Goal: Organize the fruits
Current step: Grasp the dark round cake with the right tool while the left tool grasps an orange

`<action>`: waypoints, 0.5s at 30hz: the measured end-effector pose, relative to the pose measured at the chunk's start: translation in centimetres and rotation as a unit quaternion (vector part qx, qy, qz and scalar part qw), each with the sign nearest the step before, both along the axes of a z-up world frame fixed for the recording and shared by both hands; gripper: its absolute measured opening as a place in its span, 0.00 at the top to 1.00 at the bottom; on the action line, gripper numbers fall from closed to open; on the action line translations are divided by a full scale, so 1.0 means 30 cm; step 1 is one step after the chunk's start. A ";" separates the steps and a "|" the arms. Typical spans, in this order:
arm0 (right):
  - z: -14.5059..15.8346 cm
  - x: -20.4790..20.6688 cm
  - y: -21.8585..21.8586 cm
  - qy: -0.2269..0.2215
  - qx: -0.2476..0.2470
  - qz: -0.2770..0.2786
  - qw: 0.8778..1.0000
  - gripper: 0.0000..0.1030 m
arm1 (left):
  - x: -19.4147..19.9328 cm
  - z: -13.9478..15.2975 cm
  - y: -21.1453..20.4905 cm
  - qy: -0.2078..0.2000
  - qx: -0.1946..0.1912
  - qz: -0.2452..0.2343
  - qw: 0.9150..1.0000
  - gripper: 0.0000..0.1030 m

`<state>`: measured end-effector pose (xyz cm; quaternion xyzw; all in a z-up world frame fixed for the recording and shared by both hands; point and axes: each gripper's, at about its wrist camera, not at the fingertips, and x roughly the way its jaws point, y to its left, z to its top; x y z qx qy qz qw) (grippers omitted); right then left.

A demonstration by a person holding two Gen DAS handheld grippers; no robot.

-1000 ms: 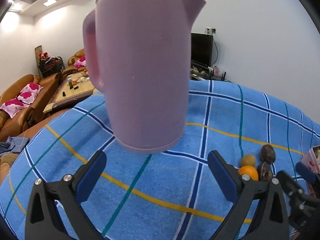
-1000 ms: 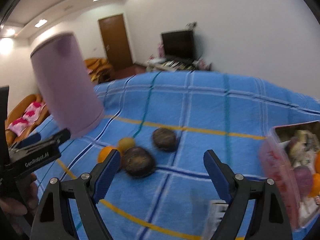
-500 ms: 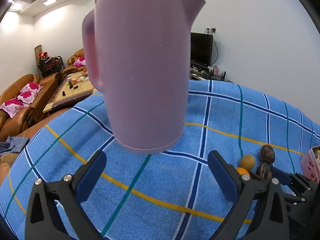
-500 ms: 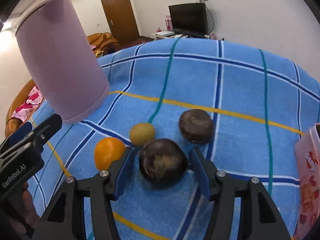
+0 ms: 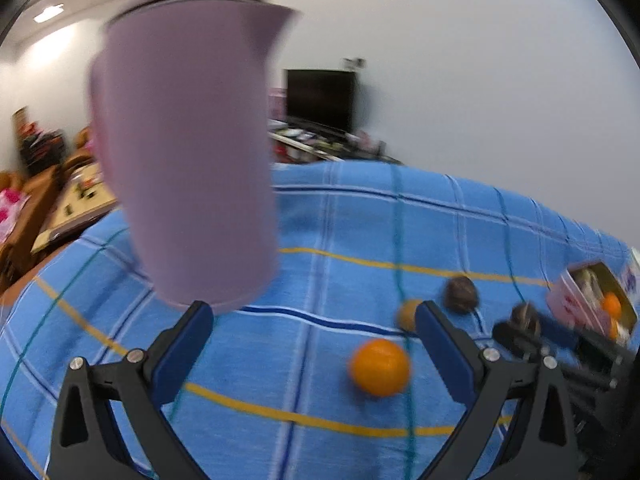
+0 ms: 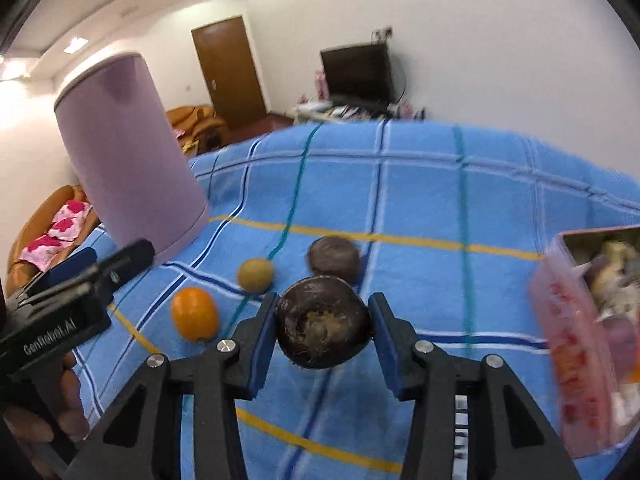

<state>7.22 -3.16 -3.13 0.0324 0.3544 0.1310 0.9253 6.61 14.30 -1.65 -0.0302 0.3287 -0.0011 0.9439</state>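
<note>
1. Blue checked cloth [image 6: 420,208] covers the worktop, with a lilac kettle [image 6: 128,152] standing at the left and a pink box [image 6: 576,344] of fruit at the right.
2. Half a second ago the right tool [image 6: 323,330] was closing around the dark fruit [image 6: 323,328]; now it clamps it between both blue pads, lifted above the cloth.
3. The left tool [image 5: 314,350] has turned right: the orange [image 5: 379,367] now lies between its wide-open, empty fingers.
4. A small yellow fruit [image 6: 256,275] and a second dark fruit [image 6: 334,258] lie on the cloth beyond.
</note>
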 end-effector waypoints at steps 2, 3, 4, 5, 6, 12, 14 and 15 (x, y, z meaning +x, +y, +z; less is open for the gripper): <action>0.017 -0.022 -0.027 -0.016 -0.008 -0.011 1.000 0.54 | 0.009 -0.019 -0.043 0.013 0.015 -0.029 0.999 0.02; 0.022 -0.028 -0.037 -0.022 -0.011 -0.016 1.000 0.54 | 0.012 -0.028 -0.062 0.019 0.024 -0.041 0.999 0.03; 0.027 -0.034 -0.048 -0.026 -0.014 -0.020 0.999 0.54 | 0.013 -0.033 -0.073 0.023 0.032 -0.046 0.998 0.04; 0.031 -0.040 -0.059 -0.030 -0.015 -0.022 0.999 0.54 | 0.015 -0.038 -0.083 0.027 0.042 -0.050 0.998 0.05; 0.035 -0.047 -0.070 -0.032 -0.016 -0.024 0.999 0.54 | 0.016 -0.042 -0.087 0.030 0.050 -0.050 0.997 0.06; 0.031 -0.048 -0.074 -0.026 -0.012 -0.018 0.999 0.54 | 0.058 -0.102 -0.046 0.082 0.011 -0.047 0.995 0.17; 0.032 -0.058 -0.069 -0.027 -0.013 -0.015 0.999 0.54 | 0.067 -0.124 -0.045 0.102 -0.008 -0.058 0.993 0.24; 0.032 -0.059 -0.065 -0.027 -0.015 -0.013 0.999 0.54 | 0.073 -0.135 -0.047 0.112 -0.011 -0.063 0.992 0.35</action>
